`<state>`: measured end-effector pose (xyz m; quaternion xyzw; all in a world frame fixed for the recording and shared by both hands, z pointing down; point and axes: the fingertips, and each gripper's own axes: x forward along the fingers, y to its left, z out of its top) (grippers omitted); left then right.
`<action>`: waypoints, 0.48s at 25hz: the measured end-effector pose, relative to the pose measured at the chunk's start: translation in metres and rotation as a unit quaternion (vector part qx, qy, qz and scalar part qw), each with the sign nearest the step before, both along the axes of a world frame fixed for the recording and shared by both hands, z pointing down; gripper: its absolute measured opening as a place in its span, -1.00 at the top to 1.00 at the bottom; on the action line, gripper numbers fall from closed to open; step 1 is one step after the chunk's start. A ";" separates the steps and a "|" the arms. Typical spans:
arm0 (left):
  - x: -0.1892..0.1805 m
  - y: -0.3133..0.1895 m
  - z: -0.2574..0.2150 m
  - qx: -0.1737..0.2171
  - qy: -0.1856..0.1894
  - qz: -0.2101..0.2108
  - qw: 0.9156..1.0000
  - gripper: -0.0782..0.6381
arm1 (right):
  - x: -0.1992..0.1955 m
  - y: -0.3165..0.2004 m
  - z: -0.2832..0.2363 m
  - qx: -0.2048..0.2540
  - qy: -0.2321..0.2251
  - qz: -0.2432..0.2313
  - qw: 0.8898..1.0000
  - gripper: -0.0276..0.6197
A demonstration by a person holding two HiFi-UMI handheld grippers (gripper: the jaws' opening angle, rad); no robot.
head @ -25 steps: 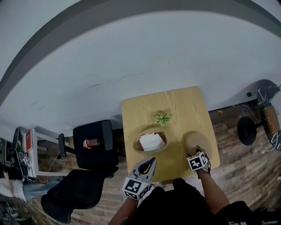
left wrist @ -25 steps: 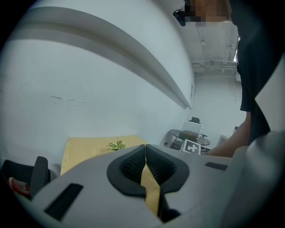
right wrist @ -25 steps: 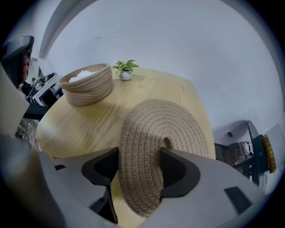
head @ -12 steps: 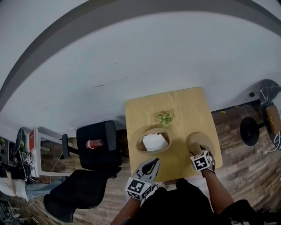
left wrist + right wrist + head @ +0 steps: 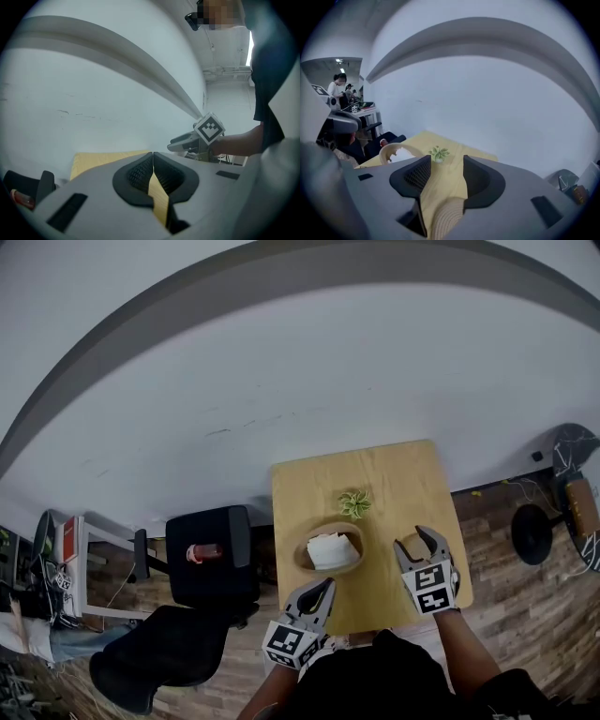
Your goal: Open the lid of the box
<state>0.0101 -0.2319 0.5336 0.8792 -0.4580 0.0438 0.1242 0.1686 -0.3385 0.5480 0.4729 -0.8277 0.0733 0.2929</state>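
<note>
The box (image 5: 330, 550) is an oval woven basket with white paper inside, standing uncovered on the wooden table (image 5: 384, 470); it also shows in the right gripper view, box (image 5: 396, 152). Its round woven lid (image 5: 447, 218) lies low between the jaws of my right gripper (image 5: 445, 161), whose pads stand apart from it while they are closing. In the head view the right gripper (image 5: 417, 540) covers most of the lid. My left gripper (image 5: 327, 582) hovers at the table's near edge, shut and empty, left gripper (image 5: 152, 154).
A small green plant (image 5: 354, 502) stands behind the box. A black chair (image 5: 208, 554) holding a red-topped item sits left of the table. A round stand base (image 5: 531, 532) is on the floor at the right. People stand far off (image 5: 337, 86).
My right gripper has moved forward over the lid, which lay in plain sight ahead of it before and is now mostly covered. The left gripper has stayed near the table's front edge.
</note>
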 end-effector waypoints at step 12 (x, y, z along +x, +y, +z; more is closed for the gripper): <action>-0.011 -0.005 -0.033 0.048 -0.008 -0.011 0.999 0.73 | -0.015 0.002 -0.105 0.158 -0.073 0.001 0.985 0.85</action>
